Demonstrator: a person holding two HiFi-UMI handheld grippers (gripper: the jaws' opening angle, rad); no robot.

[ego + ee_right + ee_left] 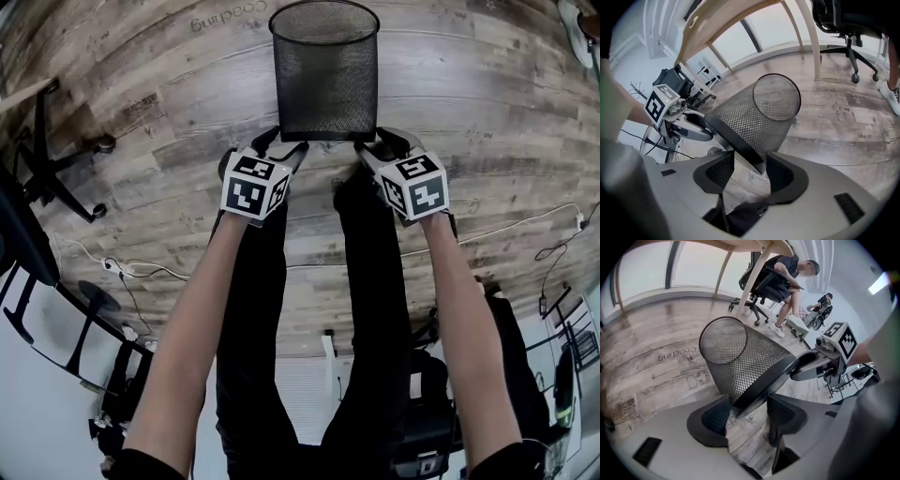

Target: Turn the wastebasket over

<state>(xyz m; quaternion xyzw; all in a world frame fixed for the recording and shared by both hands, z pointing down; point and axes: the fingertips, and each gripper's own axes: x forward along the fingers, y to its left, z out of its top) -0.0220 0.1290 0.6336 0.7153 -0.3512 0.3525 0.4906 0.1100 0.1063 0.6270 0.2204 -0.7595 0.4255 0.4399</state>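
A black wire-mesh wastebasket [324, 80] hangs tilted over the wood floor. Its meshed bottom points up and away from me, and its thick dark rim band is at the near, low end. My left gripper [281, 145] is shut on the left side of that rim, and my right gripper [375, 145] is shut on the right side. In the left gripper view the rim band [761, 383] runs between my left gripper's [747, 413] pads, with the right gripper [820, 362] at the band's far end. In the right gripper view the wastebasket [759, 117] sits in my right gripper [750, 171], and the left gripper [684, 126] is opposite.
An office chair base [56, 159] stands on the floor at the left, with cables [131, 272] nearer me. A person sits in a chair [783, 273] beyond the basket. Wooden table legs [811, 33] and another chair [848, 28] stand behind it. My legs are below the grippers.
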